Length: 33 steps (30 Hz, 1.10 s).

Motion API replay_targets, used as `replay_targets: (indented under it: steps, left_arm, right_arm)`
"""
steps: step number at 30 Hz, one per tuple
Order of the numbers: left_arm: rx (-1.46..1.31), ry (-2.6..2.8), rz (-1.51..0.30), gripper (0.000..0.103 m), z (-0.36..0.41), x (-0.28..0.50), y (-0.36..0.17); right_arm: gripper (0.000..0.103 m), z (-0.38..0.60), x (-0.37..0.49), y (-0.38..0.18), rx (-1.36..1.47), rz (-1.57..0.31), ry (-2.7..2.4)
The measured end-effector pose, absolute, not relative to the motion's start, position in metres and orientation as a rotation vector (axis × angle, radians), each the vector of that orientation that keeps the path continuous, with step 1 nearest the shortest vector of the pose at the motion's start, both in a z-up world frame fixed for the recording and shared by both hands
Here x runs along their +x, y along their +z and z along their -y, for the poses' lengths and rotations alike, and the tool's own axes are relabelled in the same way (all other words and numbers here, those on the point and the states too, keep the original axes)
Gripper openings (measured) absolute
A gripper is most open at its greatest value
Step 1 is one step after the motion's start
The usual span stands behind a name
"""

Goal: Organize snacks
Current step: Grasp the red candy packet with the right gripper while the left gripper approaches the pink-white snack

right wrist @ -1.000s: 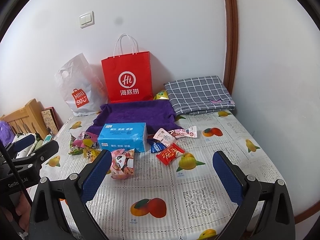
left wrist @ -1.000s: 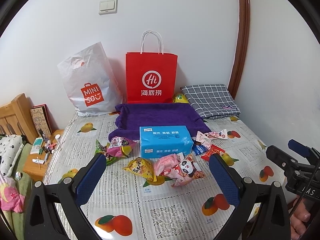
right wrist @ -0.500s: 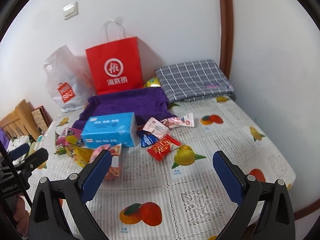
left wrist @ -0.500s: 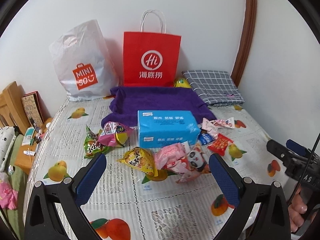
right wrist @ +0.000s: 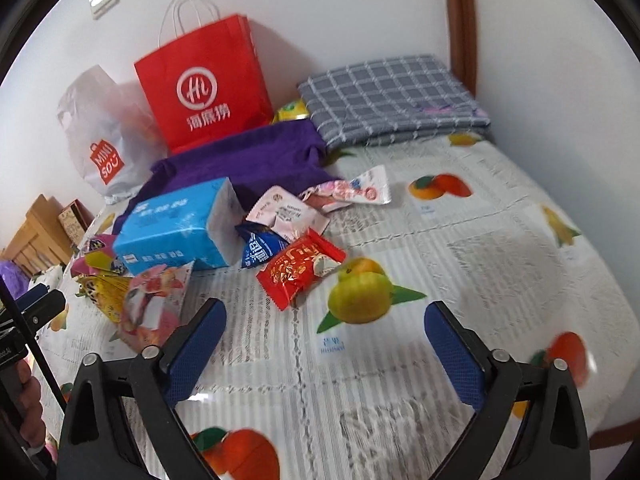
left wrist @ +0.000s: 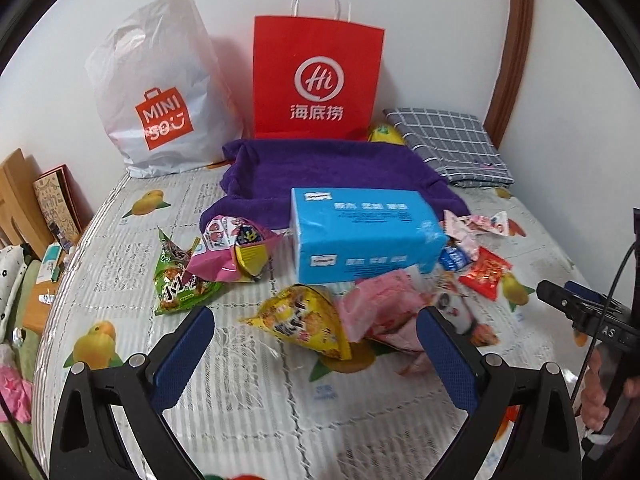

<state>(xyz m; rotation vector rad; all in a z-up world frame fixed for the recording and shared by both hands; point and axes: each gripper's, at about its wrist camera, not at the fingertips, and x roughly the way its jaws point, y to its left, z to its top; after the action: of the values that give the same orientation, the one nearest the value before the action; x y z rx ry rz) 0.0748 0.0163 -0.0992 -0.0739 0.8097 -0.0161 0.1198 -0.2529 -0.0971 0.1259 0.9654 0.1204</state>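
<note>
1. Take the blue tissue box [left wrist: 362, 236] as your landmark. Left of it lie the green packet [left wrist: 180, 280] and the pink-and-purple packet [left wrist: 230, 250], loose on the bed [left wrist: 248, 392].
2. In front of the box sit the yellow packet [left wrist: 306, 322] and the pink wrappers [left wrist: 384, 306]. Your left gripper [left wrist: 316, 352] hangs over them, jaws wide apart with nothing between them.
3. Right of the box lie the blue sachet [right wrist: 260, 250], the red packet [right wrist: 300, 268] and pale pink sachets [right wrist: 286, 212]. Your right gripper [right wrist: 324, 354] sits short of the red packet, jaws closing slightly, nothing between them.
4. Behind the box stand the white plastic bag [left wrist: 160, 100] and the red paper bag [left wrist: 316, 80]; their contents are hidden.
5. Judging by the scatter, nothing looks sorted yet; all of the gathering remains.
</note>
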Motion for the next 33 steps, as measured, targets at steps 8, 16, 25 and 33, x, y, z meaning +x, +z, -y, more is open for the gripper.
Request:
replay_targets:
  steps: [8, 16, 25, 33]
  left_arm:
    - [-0.114, 0.016, -0.799, 0.101, -0.046, 0.082, -0.11]
    - [-0.132, 0.02, -0.826, 0.101, -0.063, 0.087, -0.119]
    - [-0.118, 0.018, -0.833, 0.099, -0.065, 0.091, -0.122]
    - [-0.109, 0.049, -0.805, 0.099, -0.069, 0.101, -0.119]
  right_arm:
    - [0.077, 0.228, 0.164, -0.139, 0.006, -1.019, 0.174]
    - [0.063, 0.226, 0.185, -0.155, -0.002, -1.034, 0.174]
    - [0.051, 0.232, 0.187, -0.154, 0.035, -1.029, 0.165]
    - [0.05, 0.236, 0.188, -0.155, 0.051, -1.026, 0.168]
